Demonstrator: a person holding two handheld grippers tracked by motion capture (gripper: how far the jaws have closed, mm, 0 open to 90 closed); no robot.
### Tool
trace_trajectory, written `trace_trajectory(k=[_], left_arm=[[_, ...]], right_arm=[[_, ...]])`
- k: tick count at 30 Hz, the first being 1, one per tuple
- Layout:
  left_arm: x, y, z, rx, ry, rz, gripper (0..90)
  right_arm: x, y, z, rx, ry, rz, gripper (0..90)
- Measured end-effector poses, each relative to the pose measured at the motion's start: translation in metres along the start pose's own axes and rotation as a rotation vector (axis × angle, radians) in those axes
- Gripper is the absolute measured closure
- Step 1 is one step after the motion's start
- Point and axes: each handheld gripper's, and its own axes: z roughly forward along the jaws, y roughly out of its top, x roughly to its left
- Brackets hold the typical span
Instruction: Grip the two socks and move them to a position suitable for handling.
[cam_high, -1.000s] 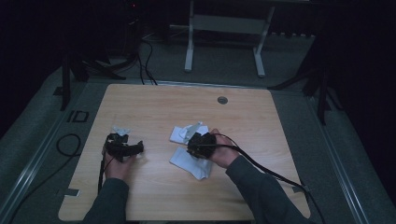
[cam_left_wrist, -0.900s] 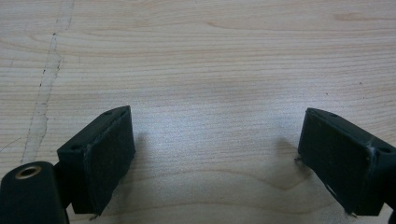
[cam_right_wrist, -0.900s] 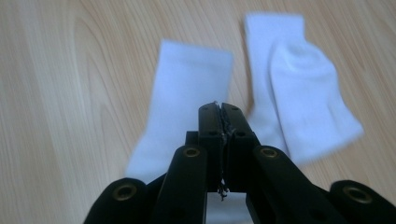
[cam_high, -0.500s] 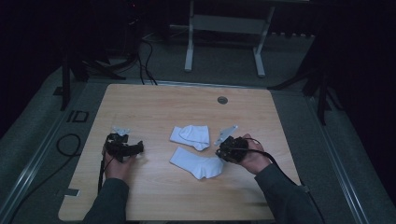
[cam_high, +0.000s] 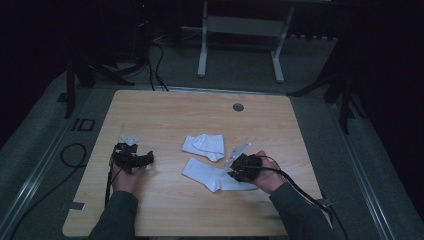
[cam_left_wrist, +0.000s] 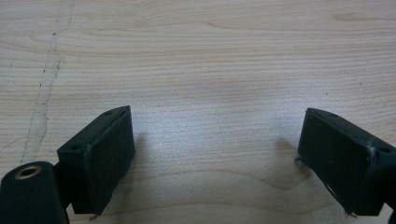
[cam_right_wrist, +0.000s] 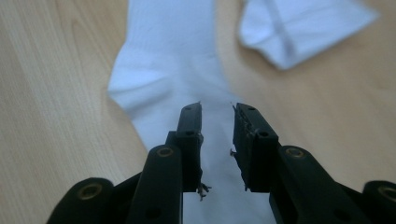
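1. Dim room, grey floor; a pale wooden worktop (cam_high: 165, 210) carries two white fabric socks near its middle, towards the right edge.
2. Nearer white sock (cam_high: 210, 173) lies flat and stretched out, closer to the person's edge; its form also appears in the right gripper view (cam_right_wrist: 173, 74); the farther, folded white sock (cam_high: 203, 146) lies just beyond it, apart from it (cam_right_wrist: 299, 25).
3. Right gripper (cam_high: 239, 170) sits over the nearer sock's right end; its jaws have just been opening and now stand narrowly apart (cam_right_wrist: 217, 114), cloth below the gap, pads not pressing on it.
4. Left gripper (cam_high: 145, 159) rests near the left edge, well apart from both socks; jaws wide over bare wood (cam_left_wrist: 215, 140), holding nothing.
5. Progress, as judged: the socks are laid out but unpaired; gripping, matching and folding together remain.
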Motion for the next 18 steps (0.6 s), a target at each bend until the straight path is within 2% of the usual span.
trace_trajectory(k=[1, 2, 3, 6, 9, 11, 14, 18], left_arm=[[0.000, 0.000, 0.000, 0.000, 0.000, 0.000, 10.9], [0.000, 0.000, 0.000, 0.000, 0.000, 0.000, 10.9], [0.000, 0.000, 0.000, 0.000, 0.000, 0.000, 10.8], [0.000, 0.000, 0.000, 0.000, 0.000, 0.000, 10.9], [0.000, 0.000, 0.000, 0.000, 0.000, 0.000, 10.8], [0.000, 0.000, 0.000, 0.000, 0.000, 0.000, 10.9], [0.000, 0.000, 0.000, 0.000, 0.000, 0.000, 10.9], [0.000, 0.000, 0.000, 0.000, 0.000, 0.000, 10.8]], right_arm=[[0.005, -0.002, 0.014, 0.015, 0.013, -0.003, 71.8], [0.005, -0.002, 0.014, 0.015, 0.013, -0.003, 71.8], [0.008, -0.003, 0.025, 0.029, 0.017, -0.007, 72.0], [0.009, -0.003, 0.033, 0.035, 0.022, -0.005, 72.0], [0.008, -0.001, 0.043, 0.042, 0.047, -0.007, 72.4], [0.004, 0.001, 0.046, 0.019, 0.079, 0.002, 72.3], [0.002, 0.003, 0.047, 0.016, 0.100, -0.007, 72.2], [-0.001, 0.009, 0.051, 0.006, 0.124, -0.046, 72.3]])
